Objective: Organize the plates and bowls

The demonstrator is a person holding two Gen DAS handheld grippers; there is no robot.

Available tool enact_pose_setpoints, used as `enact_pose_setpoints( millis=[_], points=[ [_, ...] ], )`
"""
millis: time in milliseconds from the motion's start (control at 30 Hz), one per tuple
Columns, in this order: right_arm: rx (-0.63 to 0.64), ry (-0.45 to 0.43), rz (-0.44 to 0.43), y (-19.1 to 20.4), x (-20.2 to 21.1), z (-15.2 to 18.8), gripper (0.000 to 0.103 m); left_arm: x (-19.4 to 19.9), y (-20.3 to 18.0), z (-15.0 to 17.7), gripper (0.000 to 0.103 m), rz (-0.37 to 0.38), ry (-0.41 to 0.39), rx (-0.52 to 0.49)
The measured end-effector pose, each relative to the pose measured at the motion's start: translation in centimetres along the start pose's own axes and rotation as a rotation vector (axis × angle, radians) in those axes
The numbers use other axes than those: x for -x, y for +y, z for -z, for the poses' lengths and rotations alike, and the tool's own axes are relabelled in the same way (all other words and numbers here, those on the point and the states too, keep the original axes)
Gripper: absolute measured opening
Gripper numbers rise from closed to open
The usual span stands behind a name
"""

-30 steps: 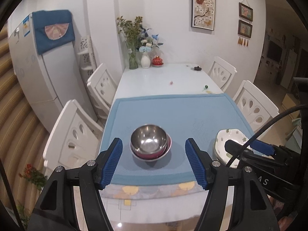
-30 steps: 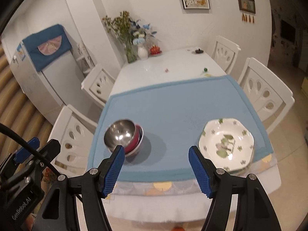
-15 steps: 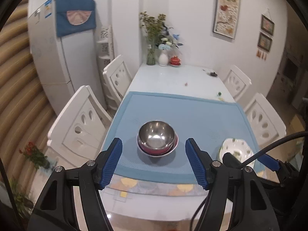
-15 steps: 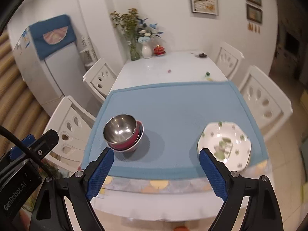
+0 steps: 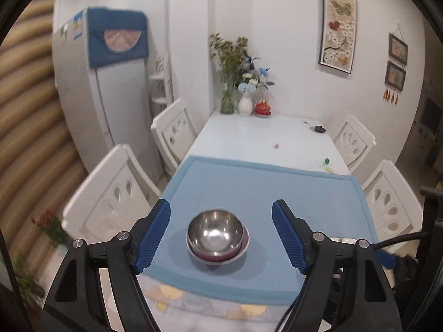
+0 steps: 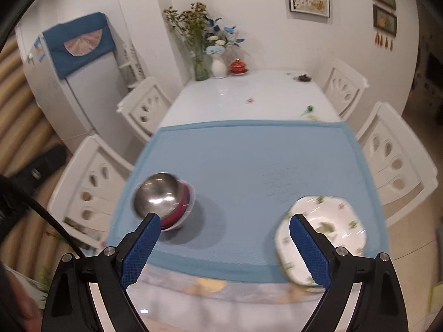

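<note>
A steel bowl sits nested in a red bowl and a white one on the blue mat, near its front edge. My left gripper is open and empty, held back above the table edge with the bowl stack between its fingers in view. In the right wrist view the bowl stack lies front left and a white leaf-patterned plate front right on the mat. My right gripper is open and empty, short of the mat's front edge.
White chairs stand on both sides of the long white table. Flower vases and a red pot stand at the far end. A fridge stands at the left. Small bits lie on the table top.
Both grippers have pulled back and tilted up from the table. The right gripper's view has shifted so the plate now sits by its right finger. Bowls and plate have not moved.
</note>
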State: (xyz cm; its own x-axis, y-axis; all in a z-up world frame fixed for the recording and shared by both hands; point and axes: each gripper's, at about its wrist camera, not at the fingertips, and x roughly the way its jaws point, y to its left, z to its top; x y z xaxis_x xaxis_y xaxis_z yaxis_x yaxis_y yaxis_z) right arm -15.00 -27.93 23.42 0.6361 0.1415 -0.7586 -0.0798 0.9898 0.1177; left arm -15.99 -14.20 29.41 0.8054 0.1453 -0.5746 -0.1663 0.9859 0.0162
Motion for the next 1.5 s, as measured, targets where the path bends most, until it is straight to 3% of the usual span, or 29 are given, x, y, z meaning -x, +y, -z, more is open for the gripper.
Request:
enact_pose_setpoints(
  millis=[133,233,400,633,800,1167,1367,1500],
  points=[
    [0.057,-0.086,0.091,-1.1,0.8,-1.0,0.093,-0.3,-2.2,-0.8,0.075,-0.053,-0.030,-0.072],
    [0.062,-0.130,0.122,-1.8,1.1,-1.6,0.093,-0.9,-3.1,-1.8,0.075,-0.039,-0.011,-0.071],
    [0.031,-0.111,0.078,-2.7,0.3,-2.2,0.093,-1.2,-3.4,-2.4,0.076,-0.041,-0.028,-0.088],
    [0.053,-0.076,0.134,-0.8,-1.5,-2.2,0.093,-2.8,-2.4,-2.8,0.078,-0.047,-0.049,-0.160],
    [0.106,-0.111,0.237,3.0,-1.9,-3.6,0.093,-4.3,0.3,-3.6,0.078,-0.028,-0.059,-0.215],
    [0.236,-0.020,0.250,11.9,-6.3,-4.4,0.093,-9.0,8.9,-3.9,0.078,0.011,0.010,-0.203],
    [0.190,0.024,0.222,13.0,-8.4,-4.4,0.093,-12.6,11.1,-2.4,0.078,0.079,0.112,-0.214],
    [0.086,0.070,0.191,11.3,-10.4,-4.5,0.093,-14.7,11.3,-1.8,0.078,0.108,0.151,-0.247]
  ],
)
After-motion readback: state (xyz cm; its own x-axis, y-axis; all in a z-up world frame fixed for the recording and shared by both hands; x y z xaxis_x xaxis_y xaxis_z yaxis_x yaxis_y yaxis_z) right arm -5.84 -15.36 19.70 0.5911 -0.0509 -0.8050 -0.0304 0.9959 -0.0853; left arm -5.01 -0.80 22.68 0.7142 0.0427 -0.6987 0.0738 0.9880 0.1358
